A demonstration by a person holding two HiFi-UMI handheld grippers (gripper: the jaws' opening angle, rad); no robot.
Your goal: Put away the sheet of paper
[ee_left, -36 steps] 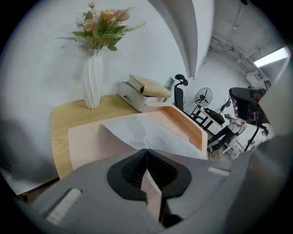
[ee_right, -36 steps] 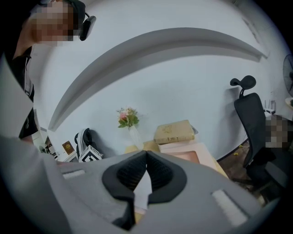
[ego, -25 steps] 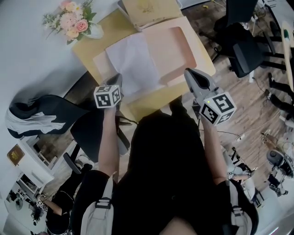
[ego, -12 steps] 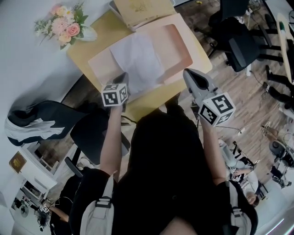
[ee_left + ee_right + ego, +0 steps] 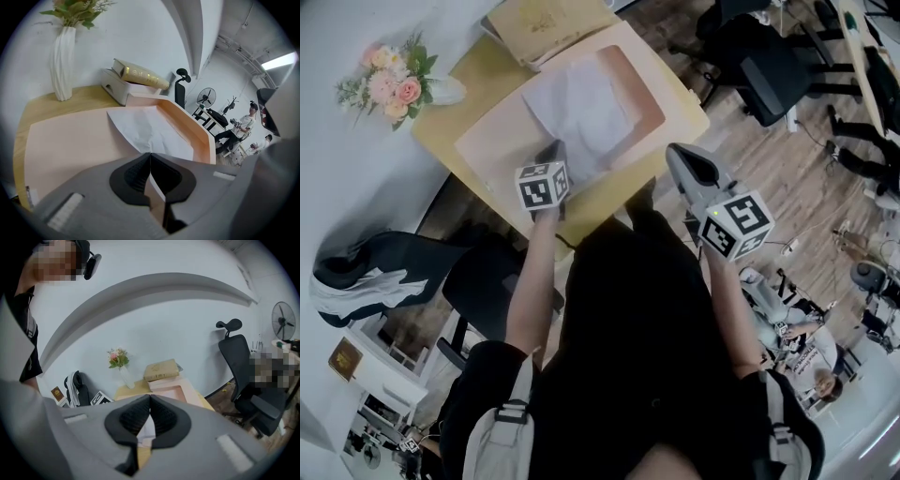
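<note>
The left gripper (image 5: 551, 148) (image 5: 150, 157) is clamped on the near edge of the pale-pink card folder (image 5: 492, 141) (image 5: 70, 136), probably to steady it. The creased white sheet of paper (image 5: 581, 103) (image 5: 150, 129) lies inside, just beyond its tips. The right gripper (image 5: 673, 153) (image 5: 150, 397), pinched together and empty, hangs clear, short of the yellow wooden surface (image 5: 619, 183).

We see bright, even indoor light with soft shadows; a ceiling strip lamp (image 5: 281, 60) glares. Both gripper views bend strongly toward dark round edges, and near gripper bodies look soft.

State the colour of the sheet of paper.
White; the sheet of paper shows best in the left gripper view.
</note>
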